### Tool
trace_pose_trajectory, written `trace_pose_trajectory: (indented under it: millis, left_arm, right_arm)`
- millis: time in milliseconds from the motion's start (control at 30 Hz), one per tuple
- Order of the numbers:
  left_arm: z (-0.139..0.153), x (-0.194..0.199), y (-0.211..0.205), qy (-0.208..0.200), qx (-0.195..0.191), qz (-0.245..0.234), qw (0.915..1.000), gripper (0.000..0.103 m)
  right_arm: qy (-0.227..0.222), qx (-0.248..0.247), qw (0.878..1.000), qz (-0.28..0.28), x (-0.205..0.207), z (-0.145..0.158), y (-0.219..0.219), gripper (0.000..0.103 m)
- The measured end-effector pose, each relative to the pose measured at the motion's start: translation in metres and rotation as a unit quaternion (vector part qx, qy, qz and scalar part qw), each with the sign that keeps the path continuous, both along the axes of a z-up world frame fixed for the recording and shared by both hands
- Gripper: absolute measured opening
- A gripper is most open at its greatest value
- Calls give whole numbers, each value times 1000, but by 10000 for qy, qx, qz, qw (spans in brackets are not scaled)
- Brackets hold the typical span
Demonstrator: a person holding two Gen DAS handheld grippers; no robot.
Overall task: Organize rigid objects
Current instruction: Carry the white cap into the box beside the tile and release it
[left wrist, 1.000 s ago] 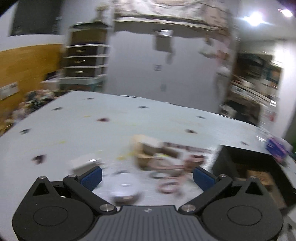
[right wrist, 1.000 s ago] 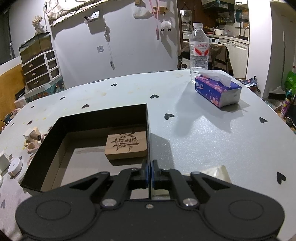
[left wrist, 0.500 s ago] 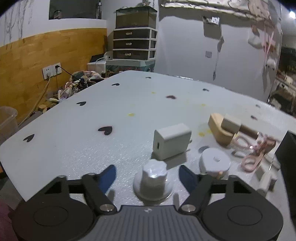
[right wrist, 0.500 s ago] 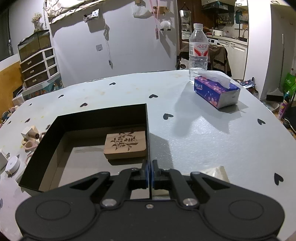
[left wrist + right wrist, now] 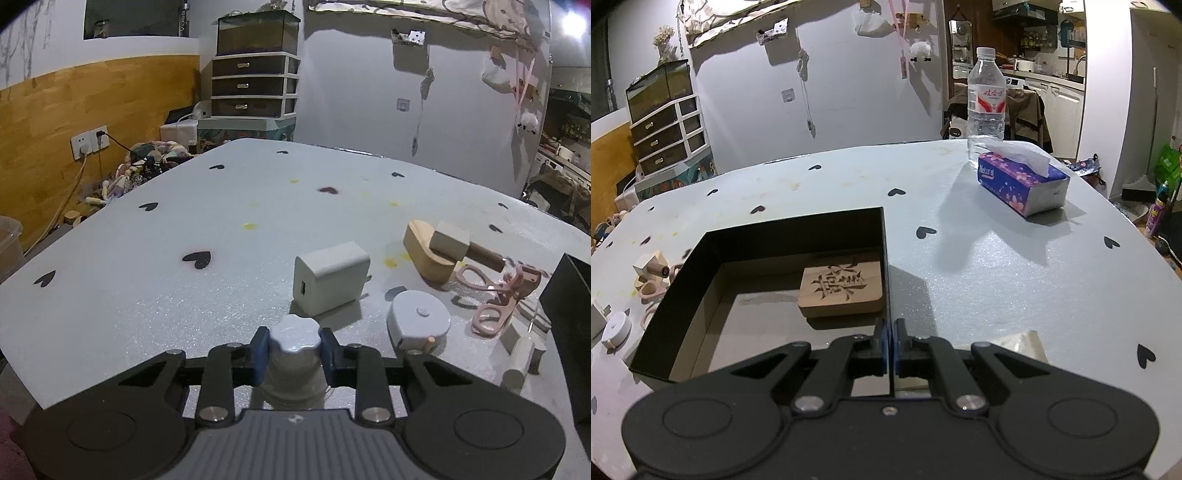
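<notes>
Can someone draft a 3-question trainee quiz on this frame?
1. What is the left hand-held gripper shut on?
2. True or false: the black open box holds a carved wooden block.
3. Which stands behind the purple tissue pack: A) clear water bottle, B) mug?

Key: 1. The silver scalloped-top knob. 2. True. 3. A.

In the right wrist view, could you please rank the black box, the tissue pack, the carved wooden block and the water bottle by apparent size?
1. black box
2. tissue pack
3. carved wooden block and water bottle: these look alike, and the bottle stands farther off, so I won't rank them.
</notes>
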State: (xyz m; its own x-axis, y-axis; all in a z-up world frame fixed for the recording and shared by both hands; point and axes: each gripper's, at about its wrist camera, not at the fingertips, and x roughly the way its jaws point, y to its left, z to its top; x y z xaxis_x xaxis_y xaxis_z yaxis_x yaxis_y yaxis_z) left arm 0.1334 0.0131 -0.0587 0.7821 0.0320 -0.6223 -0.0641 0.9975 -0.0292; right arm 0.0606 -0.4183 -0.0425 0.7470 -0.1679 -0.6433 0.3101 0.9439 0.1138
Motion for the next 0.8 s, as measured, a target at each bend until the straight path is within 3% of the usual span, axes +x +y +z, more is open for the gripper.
trace_pose_trajectory:
  millis: [233,400,633,800]
  left_arm:
    - [27,-2,-27,-308,-111,-692,9971,31]
    - [48,7,-66,-417,-387,-1528,9866,31]
    - [66,19,-147,-338,-550,-2845,9565,31]
    - [62,32,-209,-60,-505,-3542,9338,31]
  right_arm:
    - [-10,13,10000,10,0,0,0,3]
    - [-8,-6,10000,12,0,0,0,3]
    - [-20,8,10000,32,-1,0,0,3]
    - [-26,33,10000,64,-1,0,-2,3]
